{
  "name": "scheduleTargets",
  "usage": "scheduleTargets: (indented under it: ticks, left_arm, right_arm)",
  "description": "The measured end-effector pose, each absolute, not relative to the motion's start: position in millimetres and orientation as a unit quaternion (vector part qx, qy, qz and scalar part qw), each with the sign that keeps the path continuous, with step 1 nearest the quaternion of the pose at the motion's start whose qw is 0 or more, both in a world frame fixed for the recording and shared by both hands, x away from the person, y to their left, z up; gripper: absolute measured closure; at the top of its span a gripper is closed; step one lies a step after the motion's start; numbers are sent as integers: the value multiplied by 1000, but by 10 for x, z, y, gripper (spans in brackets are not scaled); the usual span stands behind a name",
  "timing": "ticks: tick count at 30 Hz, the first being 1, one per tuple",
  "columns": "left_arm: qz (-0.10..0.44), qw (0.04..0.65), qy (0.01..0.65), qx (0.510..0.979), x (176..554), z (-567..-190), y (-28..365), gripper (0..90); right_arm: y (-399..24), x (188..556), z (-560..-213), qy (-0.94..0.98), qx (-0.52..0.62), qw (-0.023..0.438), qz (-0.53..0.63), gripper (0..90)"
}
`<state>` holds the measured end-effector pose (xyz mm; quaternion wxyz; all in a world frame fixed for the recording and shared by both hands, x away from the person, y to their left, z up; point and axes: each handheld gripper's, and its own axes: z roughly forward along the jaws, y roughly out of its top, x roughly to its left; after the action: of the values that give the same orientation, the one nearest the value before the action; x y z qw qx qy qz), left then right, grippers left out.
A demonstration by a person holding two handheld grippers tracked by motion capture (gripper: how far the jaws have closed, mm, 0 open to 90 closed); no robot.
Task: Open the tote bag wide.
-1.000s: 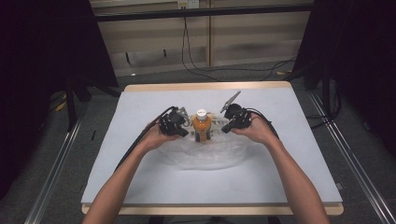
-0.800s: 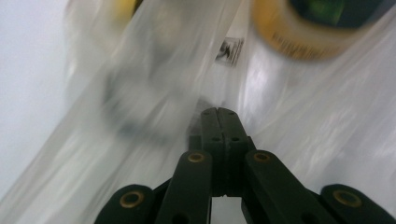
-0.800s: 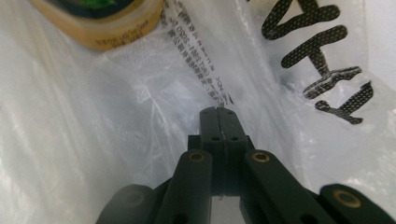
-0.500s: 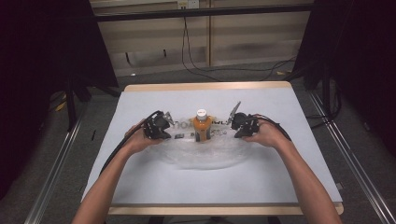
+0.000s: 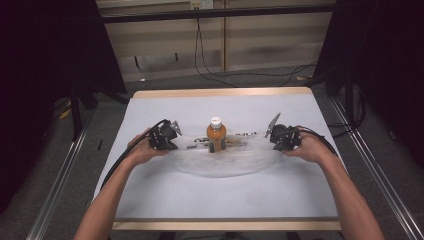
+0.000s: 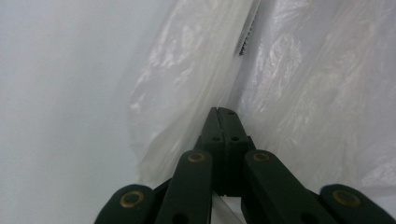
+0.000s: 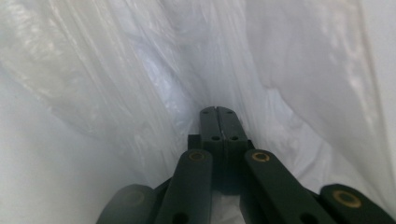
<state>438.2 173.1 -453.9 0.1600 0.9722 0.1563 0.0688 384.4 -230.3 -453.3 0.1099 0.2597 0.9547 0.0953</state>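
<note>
A clear plastic bag (image 5: pixel 225 157) lies spread across the middle of the white-covered table (image 5: pixel 165 192), and a small bottle of orange drink with a white cap (image 5: pixel 216 134) stands upright at the bag's far edge, between the two grippers. Whether the bottle is inside the bag's mouth or just behind it, I cannot tell from here.

The left gripper (image 5: pixel 176 136) sits at the bag's left end. In the left gripper view its jaws (image 6: pixel 223 112) are pressed tight together on a fold of the thin film (image 6: pixel 187 93), with a strip of dark print running along the plastic above the tips.

The right gripper (image 5: pixel 271 136) sits at the bag's right end, well apart from the left one, its grey plate tilted up. In the right gripper view its jaws (image 7: pixel 217 111) are likewise closed flat on crinkled plastic (image 7: pixel 140 70).

Each hand (image 5: pixel 142 150) wraps its tool, the other hand (image 5: pixel 310 147) mirroring it, forearms coming in from the near edge.
</note>
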Motion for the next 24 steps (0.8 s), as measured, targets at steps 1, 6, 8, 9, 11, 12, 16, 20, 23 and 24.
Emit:
scheduleTargets:
  ticks: [1, 6, 8, 9, 11, 12, 16, 20, 23, 24]
  left_arm:
    - [76, 155, 152, 973, 4365, -4537, 1729, 900]
    - [76, 160, 166, 970, 4339, -4539, 1740, 900]
    - [72, 167, 176, 967, 4339, -4540, 1739, 900]
    - [67, 178, 179, 965, 4343, -4535, 1743, 900]
    - [59, 206, 179, 960, 4330, -4520, 1749, 900]
    - [62, 218, 175, 958, 4315, -4506, 1749, 900]
    - [61, 256, 174, 949, 4238, -4429, 1762, 900]
    - [62, 294, 172, 938, 4158, -4293, 1754, 900]
    - [57, 321, 166, 931, 4100, -4209, 1716, 900]
    - [52, 330, 165, 928, 4079, -4196, 1687, 900]
  right_arm:
    - [-2318, 3835, -4535, 953, 263, 109, 100, 900]
    - [-2359, 3785, -4552, 949, 266, 123, 113, 900]
    - [-2350, 3788, -4551, 949, 268, 122, 110, 900]
    - [-2351, 3788, -4548, 949, 270, 123, 110, 900]
    - [-2363, 3794, -4548, 946, 275, 122, 118, 900]
    - [-2370, 3796, -4541, 944, 280, 119, 126, 900]
    - [-2382, 3797, -4481, 932, 291, 113, 187, 900]
    - [-2342, 3779, -4377, 922, 287, 106, 237, 900]
    - [-2296, 3763, -4246, 916, 278, 115, 264, 900]
    - [-2287, 3764, -4199, 912, 276, 120, 280, 900]
